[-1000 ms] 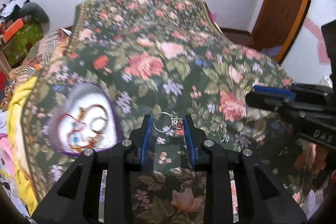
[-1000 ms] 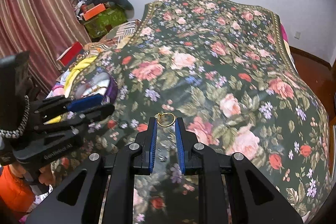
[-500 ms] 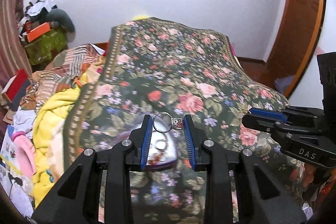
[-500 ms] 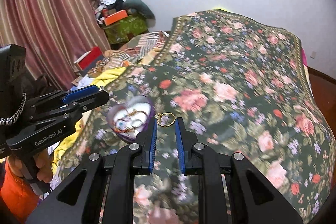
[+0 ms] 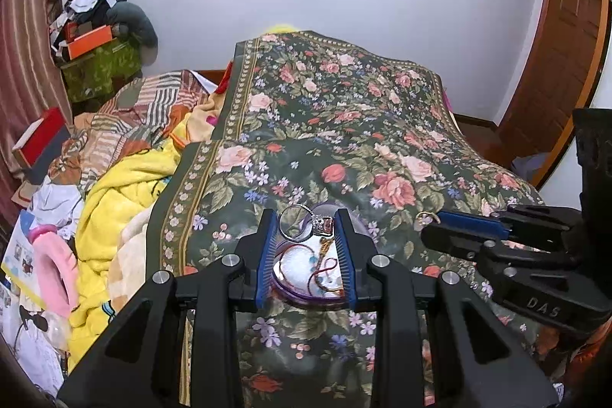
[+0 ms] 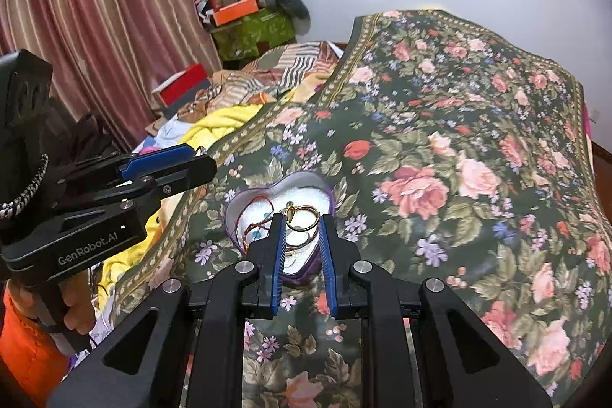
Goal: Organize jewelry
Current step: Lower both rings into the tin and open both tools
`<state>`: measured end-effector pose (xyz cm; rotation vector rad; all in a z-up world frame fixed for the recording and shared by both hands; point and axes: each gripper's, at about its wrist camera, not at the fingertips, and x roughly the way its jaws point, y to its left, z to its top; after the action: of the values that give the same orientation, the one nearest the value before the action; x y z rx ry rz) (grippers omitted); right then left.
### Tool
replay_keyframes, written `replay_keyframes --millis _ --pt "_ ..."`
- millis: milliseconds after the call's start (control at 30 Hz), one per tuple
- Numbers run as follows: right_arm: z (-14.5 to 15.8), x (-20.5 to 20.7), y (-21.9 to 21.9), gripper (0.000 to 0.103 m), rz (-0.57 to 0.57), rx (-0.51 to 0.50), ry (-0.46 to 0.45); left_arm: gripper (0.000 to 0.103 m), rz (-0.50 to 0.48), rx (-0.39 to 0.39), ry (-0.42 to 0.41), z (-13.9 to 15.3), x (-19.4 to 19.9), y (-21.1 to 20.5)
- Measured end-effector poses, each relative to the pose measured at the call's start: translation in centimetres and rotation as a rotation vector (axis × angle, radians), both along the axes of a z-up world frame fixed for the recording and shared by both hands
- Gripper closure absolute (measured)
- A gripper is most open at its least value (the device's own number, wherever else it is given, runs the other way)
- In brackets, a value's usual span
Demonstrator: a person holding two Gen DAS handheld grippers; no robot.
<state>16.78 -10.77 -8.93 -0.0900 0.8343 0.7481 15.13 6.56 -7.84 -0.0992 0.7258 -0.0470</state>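
You've carried both rings over the heart-shaped jewelry box [image 6: 244, 201]. Your left gripper [image 5: 306, 228] pinches the silver stone ring [image 5: 302, 226], your right gripper [image 6: 302, 222] the gold ring [image 6: 304, 217]; releasing comes next.

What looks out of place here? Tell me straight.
Nothing on the jewelry side: the left gripper holds a silver ring and the right gripper a gold ring, both above the heart-shaped box. Only the yellow blanket heaped beside the bedspread looks untidy.
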Motion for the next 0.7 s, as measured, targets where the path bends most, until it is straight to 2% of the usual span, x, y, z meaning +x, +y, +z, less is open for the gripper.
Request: replay_keyframes --millis 400,700 --pt "-2.6 2.0 2.3 0.087 0.026 -0.054 0.042 0.074 -0.018 -0.027 0.074 -3.6 1.7 0.8" --pt "-3.2 2.8 3.3 0.087 0.045 -0.074 0.037 0.074 -0.027 -0.038 0.095 -4.8 2.4 1.4"
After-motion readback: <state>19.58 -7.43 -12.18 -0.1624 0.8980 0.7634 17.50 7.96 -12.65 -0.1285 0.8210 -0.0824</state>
